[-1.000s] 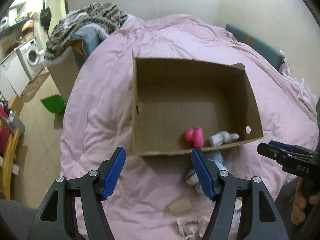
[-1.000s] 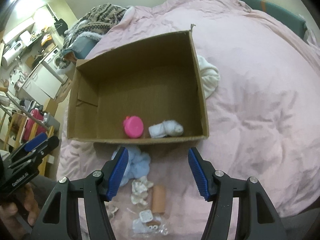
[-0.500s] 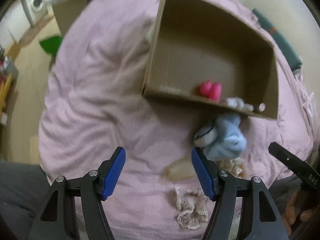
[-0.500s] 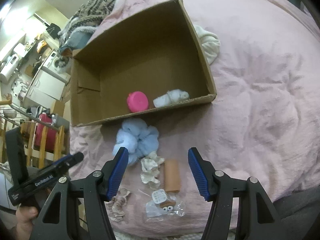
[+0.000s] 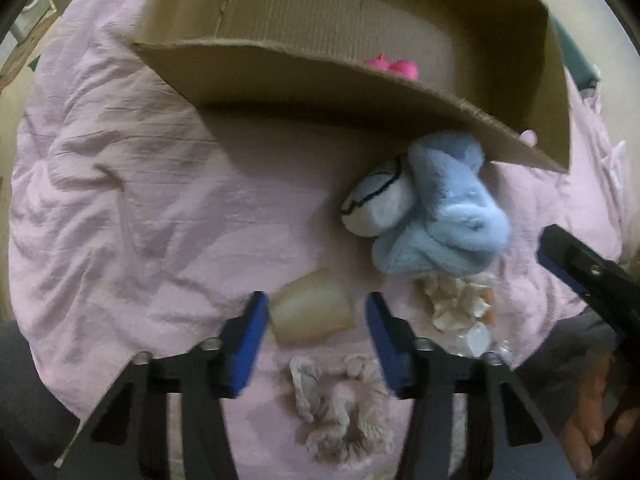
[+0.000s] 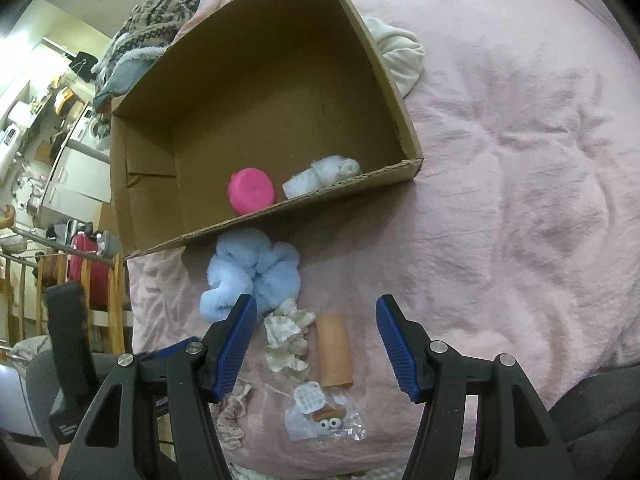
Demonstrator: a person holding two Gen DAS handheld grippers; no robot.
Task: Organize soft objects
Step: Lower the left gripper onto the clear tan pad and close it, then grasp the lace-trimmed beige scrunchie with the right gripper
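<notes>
An open cardboard box [image 6: 400, 98] lies on the pink duvet and holds a pink soft toy [image 6: 251, 191] and a rolled white sock [image 6: 322, 176]. In front of it lie a light-blue plush [image 6: 252, 276], a cream scrunchie [image 6: 286, 340] and a tan soft block [image 6: 334, 354]. My left gripper [image 5: 314, 330] is open, low over the duvet, with the tan block [image 5: 312, 314] between its fingertips, untouched. The blue plush [image 5: 440, 216] sits just right of it. My right gripper [image 6: 314, 346] is open above the scrunchie and block.
A beige lace scrunchie [image 5: 340, 412] lies under the left gripper. A clear bag with small pieces [image 6: 320, 416] lies near the bed edge. A white cloth [image 6: 400, 52] lies behind the box. Furniture and a red suitcase [image 6: 86, 264] stand left of the bed.
My left gripper has dropped forward and down towards the tan block, which now sits between its fingers. My right gripper has drawn back a little; the box looks farther away.
</notes>
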